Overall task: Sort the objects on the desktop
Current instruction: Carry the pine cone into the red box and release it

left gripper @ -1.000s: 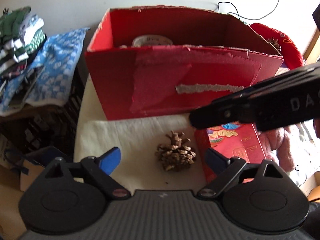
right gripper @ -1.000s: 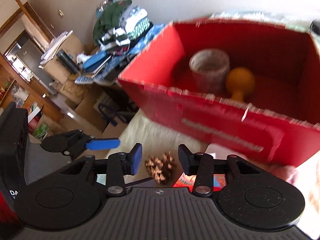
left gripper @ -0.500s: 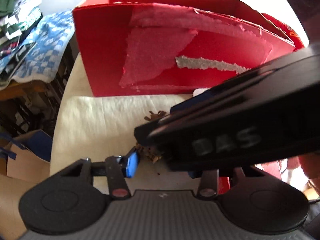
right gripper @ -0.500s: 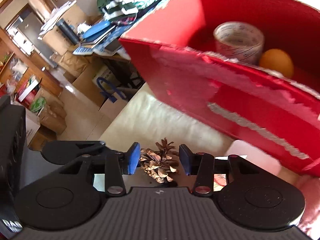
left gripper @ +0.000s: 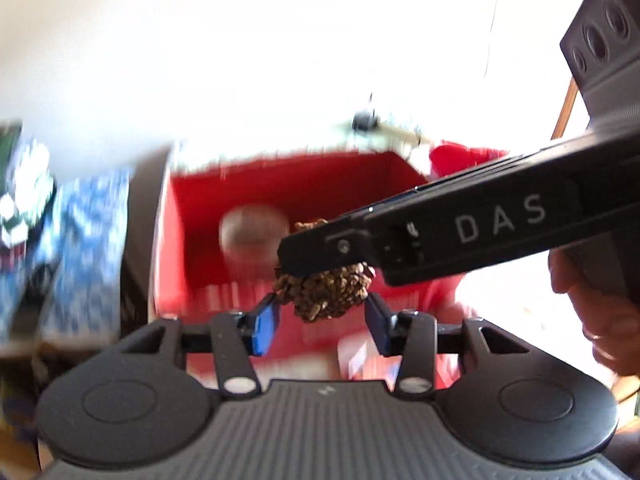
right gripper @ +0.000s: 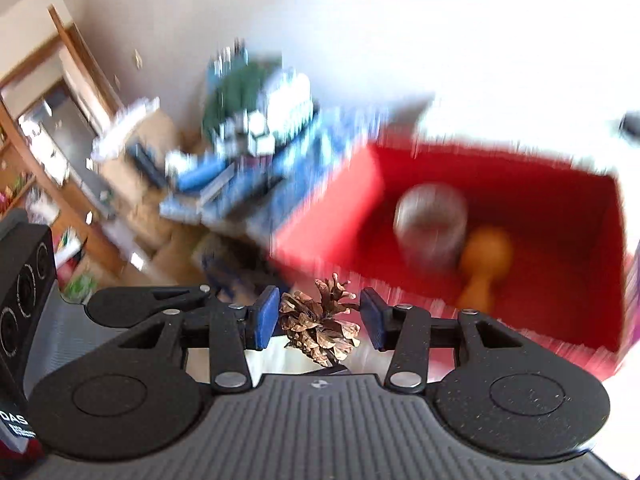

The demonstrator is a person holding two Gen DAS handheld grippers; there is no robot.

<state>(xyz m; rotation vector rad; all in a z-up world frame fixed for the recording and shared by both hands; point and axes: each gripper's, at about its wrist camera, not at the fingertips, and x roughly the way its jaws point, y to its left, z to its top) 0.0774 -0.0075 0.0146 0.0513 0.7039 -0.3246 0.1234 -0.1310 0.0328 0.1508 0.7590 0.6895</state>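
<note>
The step in hand appeared to be the transfer of the pine cone (right gripper: 320, 326) to the red box (right gripper: 560, 208). In the right wrist view the pine cone sat between the blue pads (right gripper: 264, 318) of the right gripper (right gripper: 318, 320); the jaws stood close on either side of it, and it appeared gripped and raised, just short of the near wall of the red box. In the left wrist view the same pine cone (left gripper: 326, 290) also appeared between the fingers of the left gripper (left gripper: 322, 322), whose jaws were closed in around it; whether the left pads (left gripper: 266, 322) actually pressed on it could not be told. The right gripper (left gripper: 460, 232) body crossed that view directly above the cone. Inside the red box (left gripper: 296, 184) lay a roll of tape (right gripper: 430, 222) and an orange gourd-shaped object (right gripper: 486, 262), both blurred. The next move would call for carrying the cone forward over the near wall, holding it clear of the tape roll, and releasing the jaws only once it was above the box floor. The strong blur suggested fast motion, so a loose hold could drop the cone short of the box.
</note>
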